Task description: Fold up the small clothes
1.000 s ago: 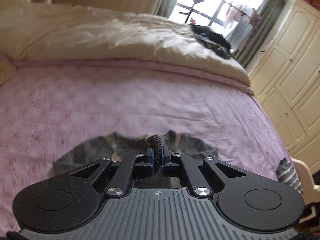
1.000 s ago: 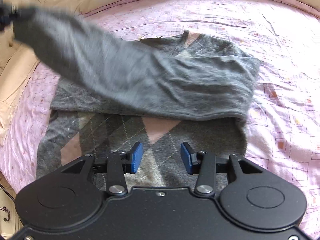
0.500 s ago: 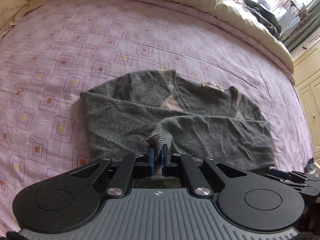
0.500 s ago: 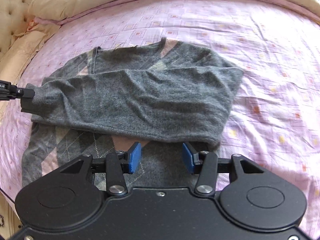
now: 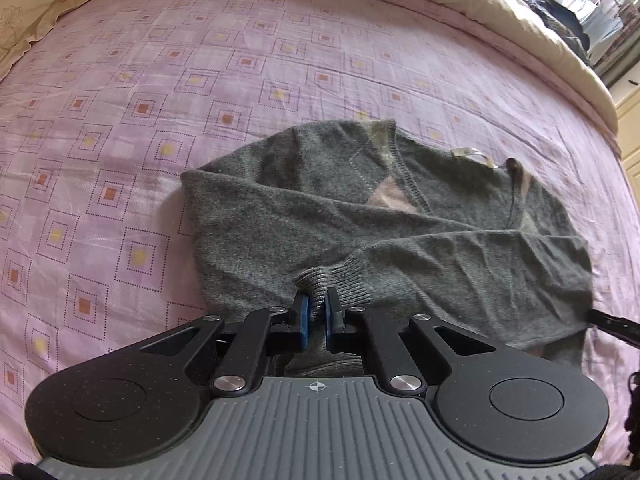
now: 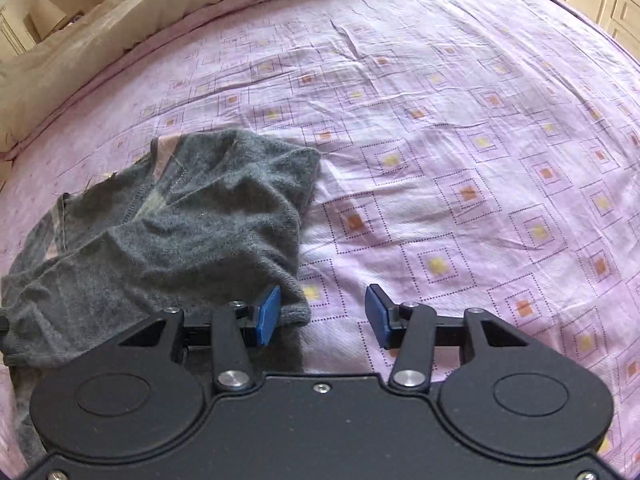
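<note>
A small grey argyle sweater (image 5: pixel 320 208) lies on the pink patterned bedsheet (image 5: pixel 120 80) with both sleeves folded across its chest. My left gripper (image 5: pixel 315 312) is shut on the ribbed cuff (image 5: pixel 320 280) of one sleeve, low over the sweater. In the right wrist view the sweater (image 6: pixel 180 232) lies at the left. My right gripper (image 6: pixel 322 316) is open and empty at the sweater's right edge, its left fingertip (image 6: pixel 268 312) against the folded fabric, its right one over bare sheet.
A cream duvet (image 5: pixel 480 8) is bunched along the far side of the bed, with dark clothes (image 5: pixel 552 0) on it. A cream pillow (image 5: pixel 28 12) lies at the far left. Cream wardrobe doors (image 6: pixel 624 4) stand beyond the bed.
My left gripper has carried the sleeve cuff down across the sweater and now holds it low over the chest. My right gripper has shifted right, to the sweater's side edge.
</note>
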